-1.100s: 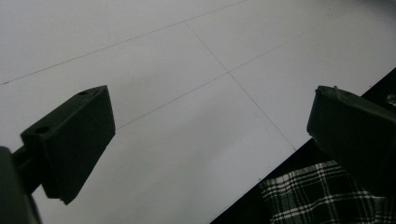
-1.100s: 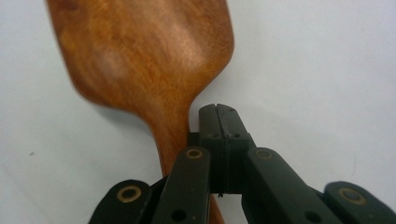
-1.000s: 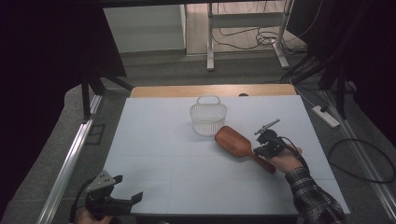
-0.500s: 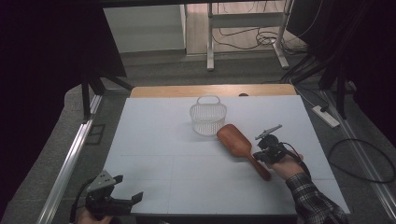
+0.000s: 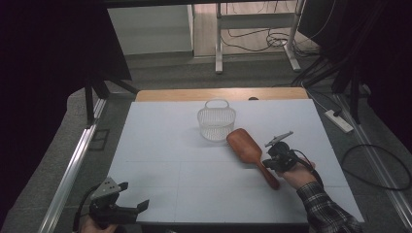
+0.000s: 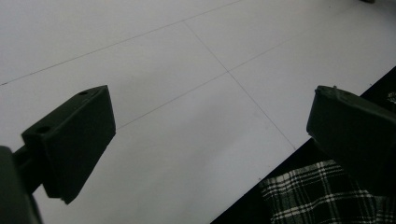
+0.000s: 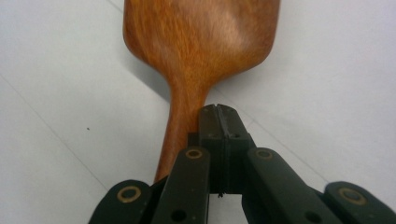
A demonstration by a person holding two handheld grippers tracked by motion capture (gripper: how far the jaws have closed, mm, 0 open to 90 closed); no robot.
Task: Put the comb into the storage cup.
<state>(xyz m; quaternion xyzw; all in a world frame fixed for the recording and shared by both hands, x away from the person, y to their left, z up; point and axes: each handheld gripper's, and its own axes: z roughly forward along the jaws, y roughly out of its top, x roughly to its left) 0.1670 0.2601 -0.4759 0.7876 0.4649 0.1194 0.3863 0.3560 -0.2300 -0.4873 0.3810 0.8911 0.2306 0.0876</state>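
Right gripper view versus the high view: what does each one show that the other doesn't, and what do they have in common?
The right gripper view gives the close detail: the right claw has its jaws pressed together, lying alongside the wooden brush handle rather than around it. The high view gives the layout: a white basket close behind the brush head, and the left claw open at the near left corner. Both share the brush, the right claw and the white table.

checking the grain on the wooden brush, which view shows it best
The right gripper view: the wooden brush sits close up, its grain plain, with the right gripper shut beside its handle. The high view shows the whole brush lying near the basket, but small. The left gripper view gives only table.
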